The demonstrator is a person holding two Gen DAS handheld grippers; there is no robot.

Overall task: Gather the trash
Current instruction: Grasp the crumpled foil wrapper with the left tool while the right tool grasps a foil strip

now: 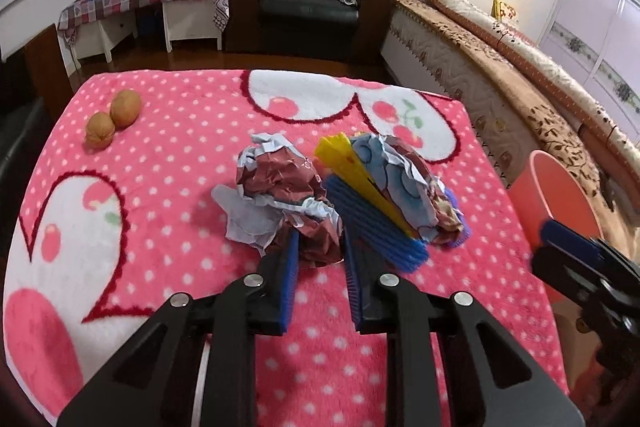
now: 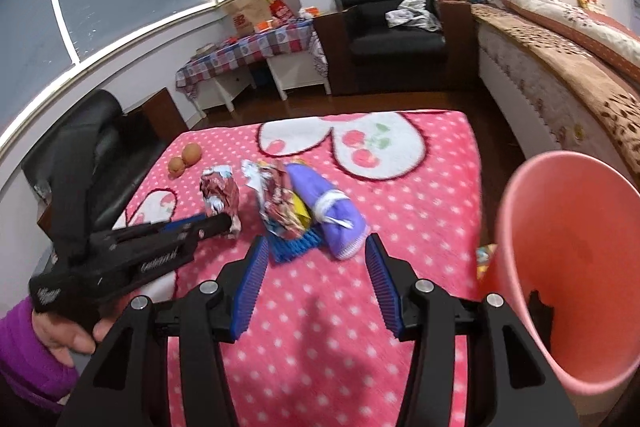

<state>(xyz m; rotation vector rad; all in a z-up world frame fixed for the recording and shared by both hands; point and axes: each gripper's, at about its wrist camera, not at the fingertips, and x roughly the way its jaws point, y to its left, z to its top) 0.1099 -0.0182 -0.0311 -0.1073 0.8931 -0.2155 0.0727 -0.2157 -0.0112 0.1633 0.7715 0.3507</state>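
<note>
One pink bin [image 2: 568, 267] stands tipped at the right edge of the pink dotted blanket [image 2: 420, 219], its mouth facing the right wrist camera; the part of its inside that shows looks bare, though a dark patch near the rim is hard to read. Beyond the right gripper [image 2: 318, 251], whose jaws stand wide with nothing between them, lie a purple pouch [image 2: 332, 211], a blue brush [image 2: 296, 247] and a crumpled wrapper [image 2: 276, 207], close ahead of the fingertips. The left gripper [image 1: 320, 247] reaches the other crumpled paper ball [image 1: 280, 195]: its jaws are narrowed around the ball's near end, seemingly pressing it. Two round brown fruits [image 1: 114, 117] sit well apart at the far left of the blanket. A hand [image 2: 68, 335] in a purple sleeve holds the left gripper.
</note>
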